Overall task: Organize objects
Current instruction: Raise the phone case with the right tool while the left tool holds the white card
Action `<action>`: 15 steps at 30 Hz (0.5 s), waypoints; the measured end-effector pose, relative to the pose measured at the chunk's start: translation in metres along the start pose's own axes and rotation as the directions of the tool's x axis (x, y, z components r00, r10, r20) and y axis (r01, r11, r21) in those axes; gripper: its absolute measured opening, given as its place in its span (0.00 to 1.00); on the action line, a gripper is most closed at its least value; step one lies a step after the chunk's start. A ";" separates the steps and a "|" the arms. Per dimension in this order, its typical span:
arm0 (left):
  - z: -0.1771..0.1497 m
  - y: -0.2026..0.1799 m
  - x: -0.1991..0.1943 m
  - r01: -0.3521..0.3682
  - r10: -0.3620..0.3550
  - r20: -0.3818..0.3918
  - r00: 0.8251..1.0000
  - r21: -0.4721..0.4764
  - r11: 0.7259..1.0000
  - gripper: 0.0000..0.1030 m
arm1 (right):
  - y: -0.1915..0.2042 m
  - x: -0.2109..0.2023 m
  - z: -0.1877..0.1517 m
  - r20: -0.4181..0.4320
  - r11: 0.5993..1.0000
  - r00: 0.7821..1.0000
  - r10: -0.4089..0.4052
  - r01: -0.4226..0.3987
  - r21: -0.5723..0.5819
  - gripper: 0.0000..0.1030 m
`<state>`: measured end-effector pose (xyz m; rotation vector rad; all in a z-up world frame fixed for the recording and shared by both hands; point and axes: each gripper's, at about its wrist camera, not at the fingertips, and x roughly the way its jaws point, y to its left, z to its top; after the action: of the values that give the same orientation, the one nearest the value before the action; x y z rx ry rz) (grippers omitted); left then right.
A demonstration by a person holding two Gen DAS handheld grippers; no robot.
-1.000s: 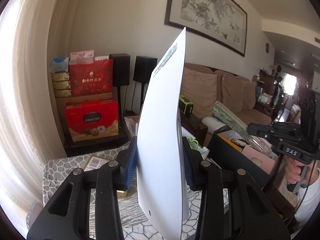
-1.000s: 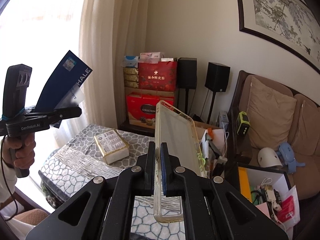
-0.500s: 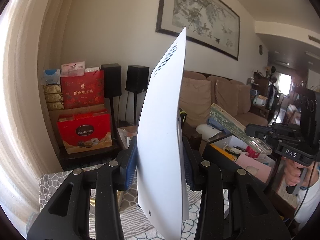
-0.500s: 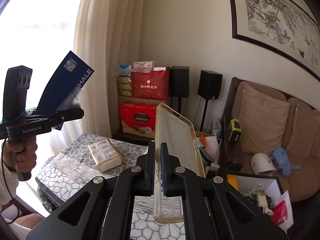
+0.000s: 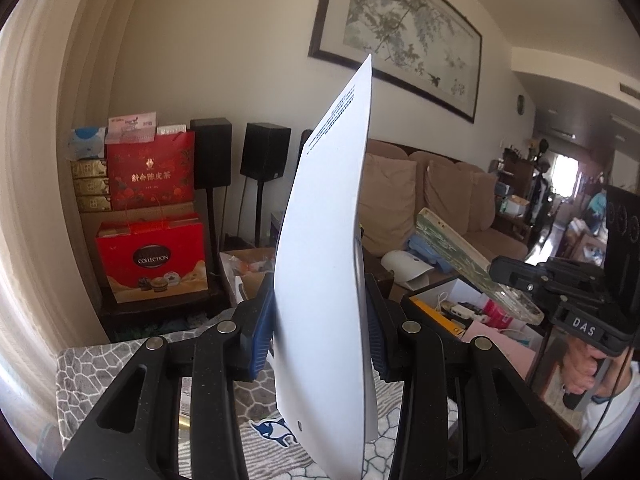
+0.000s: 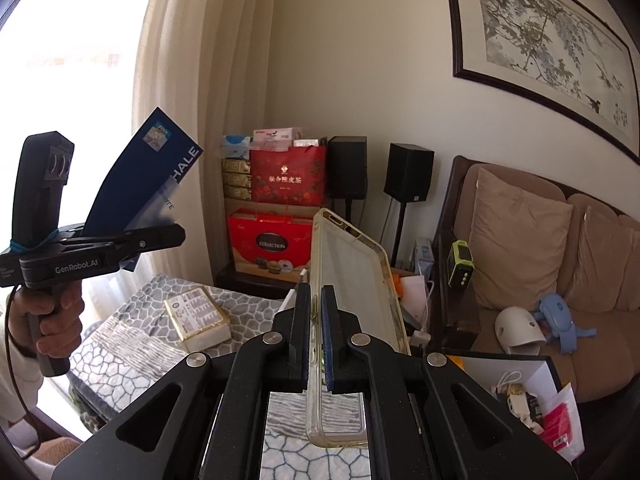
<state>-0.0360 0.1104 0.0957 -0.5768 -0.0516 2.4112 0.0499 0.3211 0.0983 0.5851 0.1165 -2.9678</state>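
Items in hand are two: a slim box, white on one face and dark blue on the other, pinched upright across its faces in the left gripper, and a clear phone case clamped by one side wall in the tightly closed right gripper, both held above the table with the patterned cloth. Judged from this, the carry is under way, and it would go best with both items kept upright and apart, clear of the gold-edged box on the table, since the case's thin wall could slip or flex.
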 end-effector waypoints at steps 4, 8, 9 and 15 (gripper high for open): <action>0.006 0.002 0.011 0.014 -0.014 -0.014 1.000 -0.034 0.999 0.36 | -0.006 0.005 0.002 -0.003 1.000 1.000 -0.001 0.001 0.017 0.04; 0.011 0.002 0.019 0.015 -0.015 -0.016 1.000 -0.041 0.999 0.36 | -0.011 0.009 0.005 -0.003 1.000 1.000 -0.005 0.005 0.031 0.04; 0.011 0.002 0.020 0.014 -0.015 -0.015 1.000 -0.041 0.999 0.36 | -0.013 0.009 0.005 -0.001 0.999 1.000 -0.007 0.007 0.035 0.04; 0.013 -0.005 0.025 0.001 -0.001 -0.015 1.000 -0.011 1.000 0.36 | -0.018 0.015 0.008 -0.002 0.999 1.000 -0.014 0.014 0.048 0.04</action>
<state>-0.0558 0.1312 0.0988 -0.5996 -0.0583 2.4071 0.0310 0.3363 0.1007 0.5952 0.0504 -2.9914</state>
